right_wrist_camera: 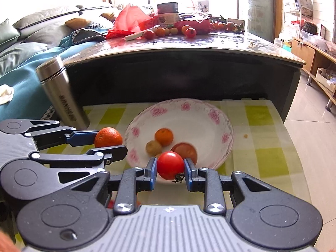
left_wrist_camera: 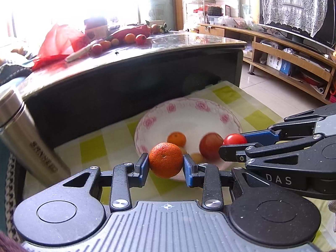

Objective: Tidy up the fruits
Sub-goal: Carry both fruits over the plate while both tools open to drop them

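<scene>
Gripped orange, flask alongside

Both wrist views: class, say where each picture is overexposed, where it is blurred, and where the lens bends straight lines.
Left wrist view: the window at upper left is blown out white; the fruit in the bowl is soft, while the orange in the left tongs is sharp; the dark table edge bows. Right wrist view: windows glare along the top; the steel flask is smeared; the tomato in the right tongs is crisp.
</scene>
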### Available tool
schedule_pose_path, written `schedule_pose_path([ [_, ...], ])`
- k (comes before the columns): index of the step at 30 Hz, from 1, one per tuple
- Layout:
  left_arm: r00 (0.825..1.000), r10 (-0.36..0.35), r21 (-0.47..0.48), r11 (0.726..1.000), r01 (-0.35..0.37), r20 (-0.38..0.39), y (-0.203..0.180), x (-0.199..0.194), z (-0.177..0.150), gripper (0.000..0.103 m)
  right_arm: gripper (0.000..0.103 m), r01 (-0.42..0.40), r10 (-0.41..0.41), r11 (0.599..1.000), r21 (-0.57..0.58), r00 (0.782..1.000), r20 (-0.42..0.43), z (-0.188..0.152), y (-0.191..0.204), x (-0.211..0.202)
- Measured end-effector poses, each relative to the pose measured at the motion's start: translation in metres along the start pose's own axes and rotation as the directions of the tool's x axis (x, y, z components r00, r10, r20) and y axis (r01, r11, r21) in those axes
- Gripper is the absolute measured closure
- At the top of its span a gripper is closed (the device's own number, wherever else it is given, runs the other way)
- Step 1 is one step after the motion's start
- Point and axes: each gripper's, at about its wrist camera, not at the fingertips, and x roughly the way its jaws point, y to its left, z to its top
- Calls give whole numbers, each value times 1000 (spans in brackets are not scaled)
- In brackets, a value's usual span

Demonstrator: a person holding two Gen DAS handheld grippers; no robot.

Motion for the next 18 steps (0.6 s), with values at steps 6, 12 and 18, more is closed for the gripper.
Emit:
schedule_pose_path([
  [6,1000,6,-25,1000,-6,-5,5,26,16,62,70,21,-21,1000,-11,1000,11,20,-12,22],
  [12,1000,17,-15,1000,-17,-19,8,49,24,62,70,27,-27,999,-18,1000,11,30,-24,47],
  [18,999,12,-37,999,-14,-49,12,69,24,62,70,22,-22,1000,-6,1000,-2,32,-33,68],
])
